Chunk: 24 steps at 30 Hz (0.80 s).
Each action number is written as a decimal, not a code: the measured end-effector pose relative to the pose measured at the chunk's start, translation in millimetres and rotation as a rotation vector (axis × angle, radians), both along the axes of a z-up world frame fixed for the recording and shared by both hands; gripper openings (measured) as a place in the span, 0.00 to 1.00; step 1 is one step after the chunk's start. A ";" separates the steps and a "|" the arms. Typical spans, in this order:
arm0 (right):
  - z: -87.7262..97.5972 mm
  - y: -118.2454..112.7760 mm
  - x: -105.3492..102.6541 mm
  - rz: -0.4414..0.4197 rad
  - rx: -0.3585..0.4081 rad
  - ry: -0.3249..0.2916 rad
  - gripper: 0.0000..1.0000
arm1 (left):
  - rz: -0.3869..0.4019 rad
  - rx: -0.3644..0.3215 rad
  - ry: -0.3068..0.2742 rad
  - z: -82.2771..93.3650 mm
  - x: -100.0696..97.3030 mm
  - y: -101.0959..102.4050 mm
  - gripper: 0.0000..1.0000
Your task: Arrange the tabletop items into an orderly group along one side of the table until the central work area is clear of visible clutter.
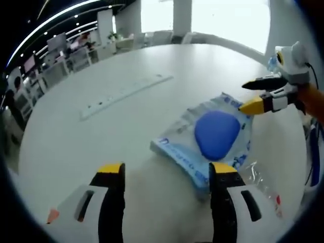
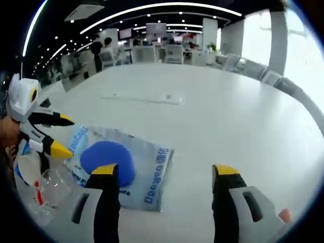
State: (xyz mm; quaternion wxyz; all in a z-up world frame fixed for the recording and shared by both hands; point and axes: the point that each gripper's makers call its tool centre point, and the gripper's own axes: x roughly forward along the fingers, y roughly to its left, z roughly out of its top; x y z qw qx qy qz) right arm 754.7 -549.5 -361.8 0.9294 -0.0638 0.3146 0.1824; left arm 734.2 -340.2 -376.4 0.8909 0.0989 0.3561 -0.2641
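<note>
On table (image 1: pixel 101 152): blue pack (image 1: pixel 212 134) | clear wrapper (image 1: pixel 260 179) beside | left tongs (image 1: pixel 167 172), right tongs (image 2: pixel 164 174) both agape, empty

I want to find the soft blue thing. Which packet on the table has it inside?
The blue-printed packet holds the blue pad. The clear packet beside it is see-through with red marks, and no blue pad shows in it.

Right claw (image 2: pixel 164 174) gapes beside blue pad (image 2: pixel 108 161) on wipes pack (image 2: pixel 147 169).
</note>
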 end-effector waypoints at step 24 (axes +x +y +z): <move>31.4 16.7 -18.1 0.135 0.034 -0.080 0.81 | -0.075 -0.082 -0.068 40.6 -14.6 3.6 0.78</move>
